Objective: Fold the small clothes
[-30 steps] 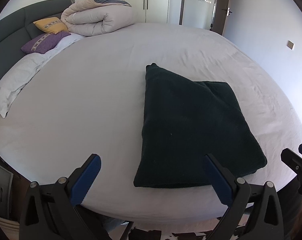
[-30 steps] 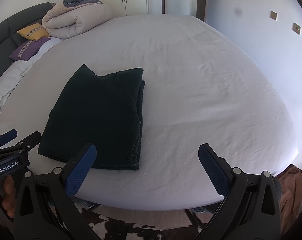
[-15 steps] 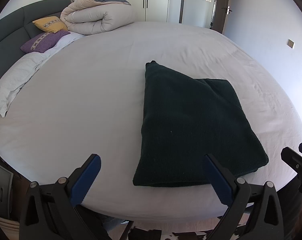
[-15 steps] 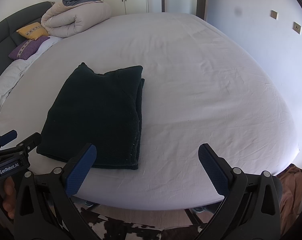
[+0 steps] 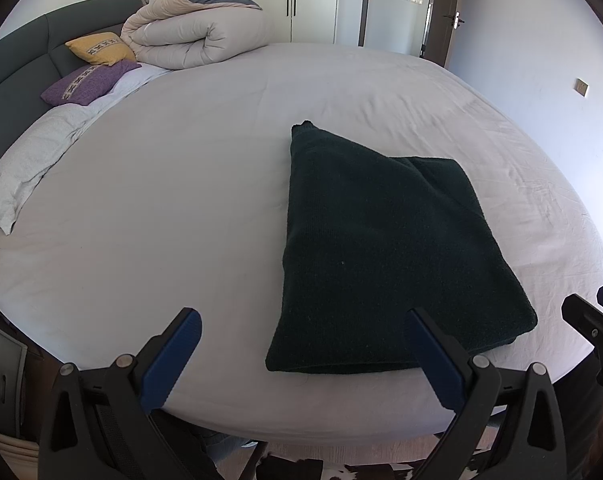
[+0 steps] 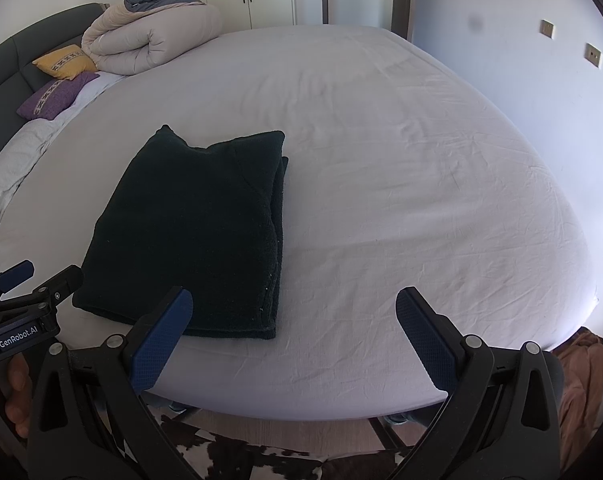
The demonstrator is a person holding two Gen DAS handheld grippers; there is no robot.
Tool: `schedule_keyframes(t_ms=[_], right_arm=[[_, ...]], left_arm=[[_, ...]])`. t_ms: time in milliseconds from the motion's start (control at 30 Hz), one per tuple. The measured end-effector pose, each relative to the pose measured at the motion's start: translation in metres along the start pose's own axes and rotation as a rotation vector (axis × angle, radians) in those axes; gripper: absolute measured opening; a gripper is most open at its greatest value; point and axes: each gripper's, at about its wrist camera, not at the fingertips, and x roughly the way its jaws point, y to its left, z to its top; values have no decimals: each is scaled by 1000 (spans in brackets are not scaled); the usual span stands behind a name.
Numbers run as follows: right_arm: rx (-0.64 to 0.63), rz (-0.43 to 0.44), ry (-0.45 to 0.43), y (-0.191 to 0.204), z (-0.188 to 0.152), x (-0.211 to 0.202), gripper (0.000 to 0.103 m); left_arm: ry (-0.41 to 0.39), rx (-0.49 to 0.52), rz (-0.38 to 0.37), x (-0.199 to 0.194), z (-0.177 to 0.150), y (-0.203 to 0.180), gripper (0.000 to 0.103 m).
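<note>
Dark sweater [image 5: 385, 248] folded flat on bed [image 5: 161, 208], near edge, centre. Left tongs [image 5: 301, 356] & right tongs [image 6: 293, 340] both released, w/ nothing gripped, hovering off near edge.

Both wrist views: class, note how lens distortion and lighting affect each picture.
Left wrist view: fisheye bows the bed into a dome, corners vignetted black; the dark folded garment shows little texture. Right wrist view: same bowing, a brighter wall at right, a dark smudge on it.

Rolled duvet [image 5: 197, 36] by yellow cushion [image 5: 101, 49]; purple cushion [image 5: 87, 82]; white pillow [image 5: 29, 168].
</note>
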Motion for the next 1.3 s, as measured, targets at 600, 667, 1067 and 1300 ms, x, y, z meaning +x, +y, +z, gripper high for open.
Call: schedule_keyframes(t_ms=[600,667,1067,1300], right_arm=[[5,0,6,0,-1,2,103],[5,0,5,0,-2,2,103],[9,0,8,0,-3,3,103],[11,1,10,-1,-3,3,103]], left_arm=[[2,-1,-1,0,-2,1,103],[2,0,-1,0,-2,1,103],[3,0,-1,1,-4,1,103],[4,0,-1,1,-6,1,103]])
